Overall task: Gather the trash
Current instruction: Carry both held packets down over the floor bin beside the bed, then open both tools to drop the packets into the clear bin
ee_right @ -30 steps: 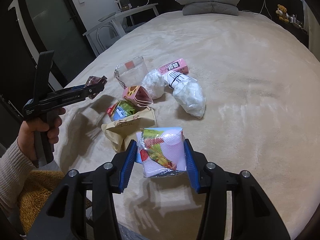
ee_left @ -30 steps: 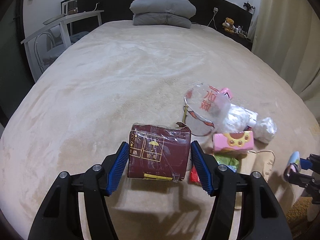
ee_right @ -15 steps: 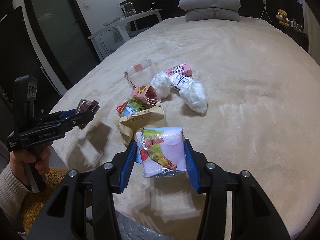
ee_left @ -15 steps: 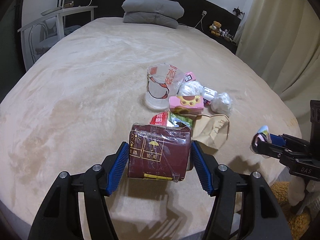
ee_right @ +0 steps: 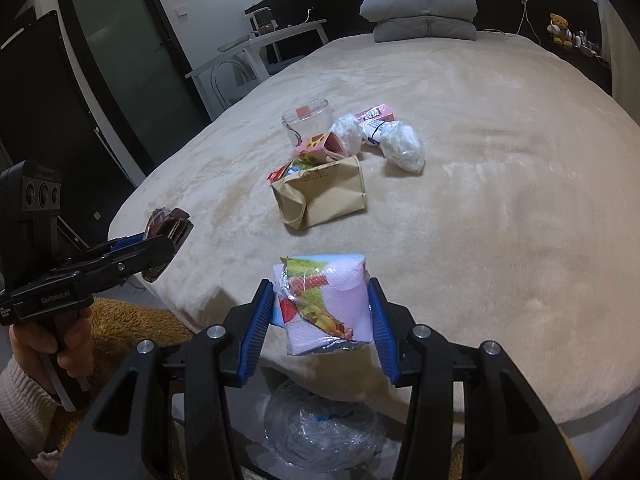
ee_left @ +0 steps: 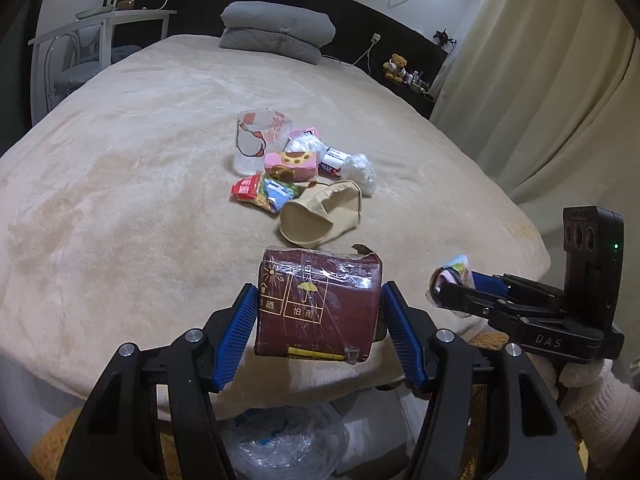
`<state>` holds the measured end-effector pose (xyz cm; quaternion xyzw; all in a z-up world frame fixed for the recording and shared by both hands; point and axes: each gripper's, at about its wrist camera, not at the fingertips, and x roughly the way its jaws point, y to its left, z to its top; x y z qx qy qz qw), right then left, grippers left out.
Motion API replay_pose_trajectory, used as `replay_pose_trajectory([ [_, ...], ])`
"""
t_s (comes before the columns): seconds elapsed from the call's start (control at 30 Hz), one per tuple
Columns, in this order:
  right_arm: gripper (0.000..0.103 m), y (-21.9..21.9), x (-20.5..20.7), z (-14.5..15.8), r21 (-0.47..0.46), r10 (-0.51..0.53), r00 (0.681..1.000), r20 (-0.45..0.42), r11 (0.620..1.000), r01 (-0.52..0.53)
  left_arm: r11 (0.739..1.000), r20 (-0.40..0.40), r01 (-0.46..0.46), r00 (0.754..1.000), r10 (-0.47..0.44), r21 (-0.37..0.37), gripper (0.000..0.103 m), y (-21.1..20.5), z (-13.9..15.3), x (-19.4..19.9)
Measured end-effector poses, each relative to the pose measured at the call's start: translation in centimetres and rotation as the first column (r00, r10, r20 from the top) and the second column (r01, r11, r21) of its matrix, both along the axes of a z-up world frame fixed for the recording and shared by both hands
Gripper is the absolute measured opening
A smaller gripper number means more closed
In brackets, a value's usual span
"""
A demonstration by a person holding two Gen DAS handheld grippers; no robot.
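My left gripper is shut on a dark red carton wrapped in clear tape, held over the bed's near edge. My right gripper is shut on a pink and white tissue pack with a fruit print, also at the bed's edge. Each gripper shows in the other view: the right gripper low on the right, the left gripper on the left. A bin lined with clear plastic stands on the floor below both. More trash lies mid-bed: a brown paper bag, a snack wrapper and a pink box.
A clear plastic cup, crumpled white plastic and a pink carton lie with the pile on the beige bed. Grey pillows sit at the headboard. A white desk and chair stand left; curtains hang right.
Both grippers have drawn back from the trash pile to the bed's near edge with their loads still held. The lined bin has come into view beneath them.
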<state>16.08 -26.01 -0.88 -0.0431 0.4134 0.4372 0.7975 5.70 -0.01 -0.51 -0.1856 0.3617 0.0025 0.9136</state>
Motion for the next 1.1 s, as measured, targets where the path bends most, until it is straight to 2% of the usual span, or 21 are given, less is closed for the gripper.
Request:
replay_pose_trajectory([
  [0.27,0.048,-1.2,-3.3,-2.2,-0.025,0.008,0.998,-0.070,1.000,-0.009,0.998,-0.044,0.019,0.999,-0.022,-0.059,0.062,-1.8,-1.7,-2.7],
  [0.67,0.048,-0.6,-4.4,-6.6,-0.130,0.024,0.969,-0.248,0.990,-0.058,0.985,-0.193,0.052,0.978,-0.083,-0.164,0.062,-3.4,-8.0,-3.7],
  [0.83,0.048,0.1,-4.3,-9.2,-0.207,0.009,0.946,-0.323,0.975,-0.080,0.980,-0.284,0.048,0.953,-0.103,-0.192,0.062,-3.3,-10.9,-3.4],
  [1.1,0.048,1.3,-3.9,-12.7,-0.297,-0.016,0.907,-0.421,0.947,-0.122,0.972,-0.433,0.020,0.893,-0.123,-0.234,0.062,-2.7,-15.3,-2.8],
])
